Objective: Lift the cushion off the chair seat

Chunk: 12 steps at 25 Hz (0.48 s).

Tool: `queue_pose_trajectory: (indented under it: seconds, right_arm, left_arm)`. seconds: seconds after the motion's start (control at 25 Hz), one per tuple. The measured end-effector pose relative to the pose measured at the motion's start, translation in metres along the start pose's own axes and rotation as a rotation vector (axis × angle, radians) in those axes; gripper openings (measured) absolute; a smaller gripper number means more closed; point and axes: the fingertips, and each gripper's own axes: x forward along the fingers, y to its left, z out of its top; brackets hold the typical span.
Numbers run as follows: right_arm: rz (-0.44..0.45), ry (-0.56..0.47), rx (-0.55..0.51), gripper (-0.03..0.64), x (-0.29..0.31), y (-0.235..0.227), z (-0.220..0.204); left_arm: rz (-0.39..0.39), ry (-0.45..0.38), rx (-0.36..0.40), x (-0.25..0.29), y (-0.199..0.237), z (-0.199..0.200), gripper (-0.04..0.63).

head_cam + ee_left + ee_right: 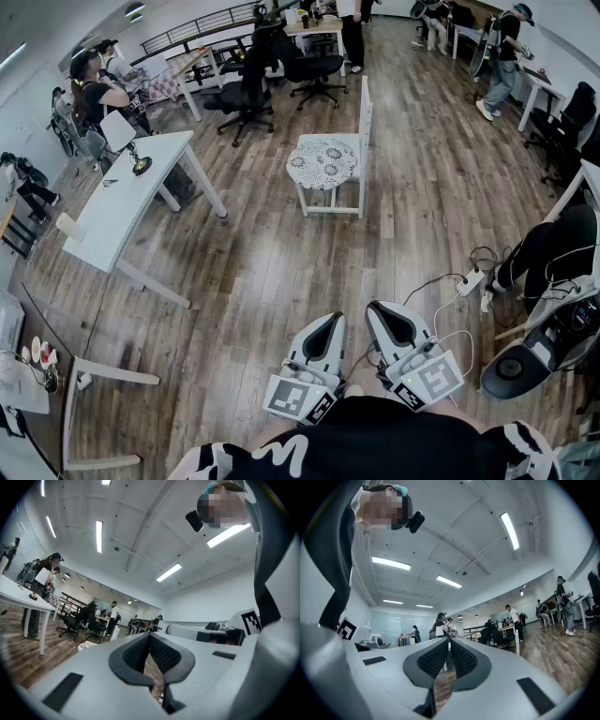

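Note:
A white wooden chair (360,131) stands on the wood floor well ahead of me. A round white lace-patterned cushion (322,164) lies on its seat. Both grippers are held low, close to my body and far short of the chair. The left gripper (331,322) and the right gripper (378,309) sit side by side, jaws shut with nothing between them. In the left gripper view the dark pads (140,652) meet at the tip, and a small pale patch that may be the cushion (86,645) shows far off. In the right gripper view the pads (461,658) also meet.
A long white table (131,202) stands to the left, and a small white frame (94,375) sits near left. Black office chairs (248,94) are behind the white chair. A power strip with cables (471,279) and dark equipment (553,253) lie to the right. Several people stand at the room's edges.

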Motion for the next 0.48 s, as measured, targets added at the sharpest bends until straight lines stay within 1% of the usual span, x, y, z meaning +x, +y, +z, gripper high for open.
queue_pose_trajectory:
  seconds: [0.28, 0.48]
  right_arm:
    - [0.010, 0.000, 0.013, 0.031, -0.0030, 0.0013, -0.0047]
    - [0.014, -0.003, 0.020, 0.031, -0.0060, -0.0017, -0.0023]
  left_arm:
    - [-0.009, 0.004, 0.023, -0.0003, -0.0045, -0.0033, 0.003]
    - [-0.005, 0.011, 0.011, 0.0021, -0.0085, -0.0029, 0.003]
